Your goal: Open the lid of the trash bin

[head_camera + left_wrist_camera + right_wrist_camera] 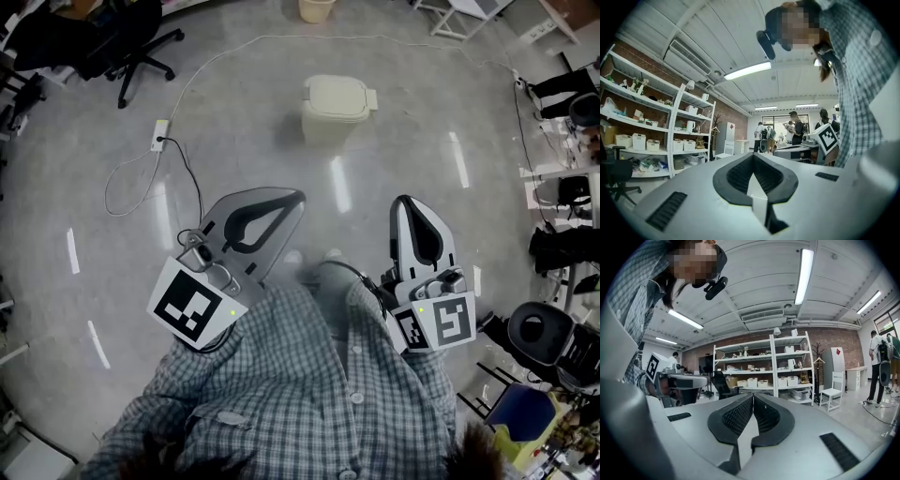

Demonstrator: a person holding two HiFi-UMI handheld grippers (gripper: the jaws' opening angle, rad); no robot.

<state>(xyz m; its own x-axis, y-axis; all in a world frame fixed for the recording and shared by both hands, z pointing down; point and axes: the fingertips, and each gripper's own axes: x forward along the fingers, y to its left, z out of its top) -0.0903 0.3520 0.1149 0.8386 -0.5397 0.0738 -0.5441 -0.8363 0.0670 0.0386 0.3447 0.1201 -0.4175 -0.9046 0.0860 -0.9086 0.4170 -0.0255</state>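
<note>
The trash bin [337,110] is a small cream box with its lid down, standing alone on the grey floor ahead of me. My left gripper [298,197] is held close to my body, well short of the bin, its tips together and empty. My right gripper [405,200] sits alongside it, also shut on nothing and about as far from the bin. In the left gripper view the left gripper [753,155] points up into the room with its jaws closed. The right gripper [753,394] in the right gripper view does the same. The bin is outside both gripper views.
A black office chair [131,42] stands at the back left, with a power strip and looping cable [159,137] on the floor left of the bin. More chairs [541,334] crowd the right side. Shelving [764,373] and a white chair [833,391] line the wall; people [796,129] stand far off.
</note>
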